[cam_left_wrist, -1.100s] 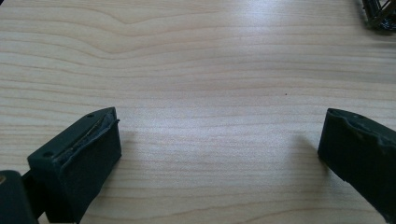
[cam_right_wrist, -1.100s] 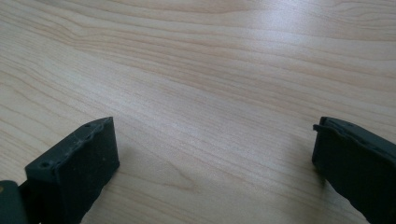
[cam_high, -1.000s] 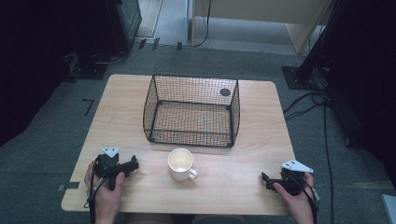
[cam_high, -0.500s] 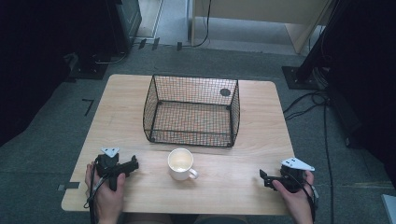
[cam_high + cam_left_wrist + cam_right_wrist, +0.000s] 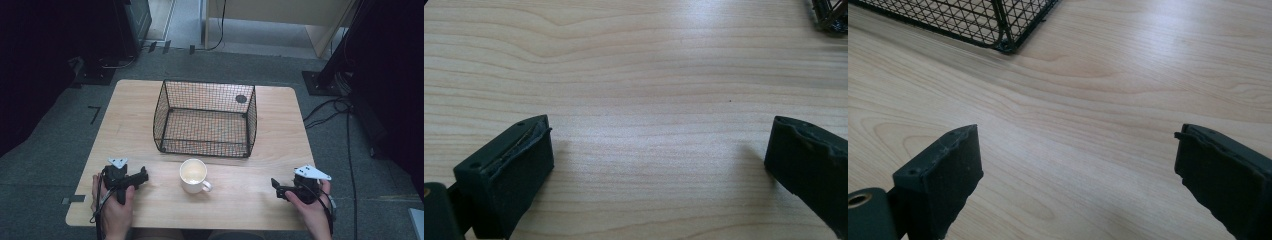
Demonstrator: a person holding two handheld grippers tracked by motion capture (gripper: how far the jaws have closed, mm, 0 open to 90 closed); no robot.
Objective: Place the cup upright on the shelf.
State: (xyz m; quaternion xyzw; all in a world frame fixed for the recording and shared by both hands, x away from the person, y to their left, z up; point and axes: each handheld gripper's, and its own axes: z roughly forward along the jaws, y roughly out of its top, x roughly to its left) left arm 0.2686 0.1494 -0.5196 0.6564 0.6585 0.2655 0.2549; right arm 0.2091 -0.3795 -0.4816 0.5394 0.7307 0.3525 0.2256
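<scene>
White mug point(image 5: 193, 174) stands upright on the wooden table point(image 5: 130, 125), near the front edge, about midway between the two grippers and just in front of the black wire basket point(image 5: 206, 119). Mug handle points toward the person's right and front. Mug touches neither gripper; inside looks pale, contents cannot be told.

Left gripper point(image 5: 142, 176) sits low over the table at front left, held in the left hand point(image 5: 114, 207), pointing right toward the mug, a short gap between them. Left gripper view: jaws spread wide, bare wood grain between them, a corner of the basket at top right.

Right gripper point(image 5: 274, 187) is at front right, held in the right hand point(image 5: 309, 204), grey three-cornered plate point(image 5: 311, 173) on top, pointing left toward the mug, farther from it than the left one. Right gripper view: jaws released and wide apart, bare table between, near corner of the basket at upper left.

Basket is on the middle of the table, open top, nothing seen inside. A small dark round spot point(image 5: 241, 99) shows on the table behind the basket, seen through the mesh.
</scene>
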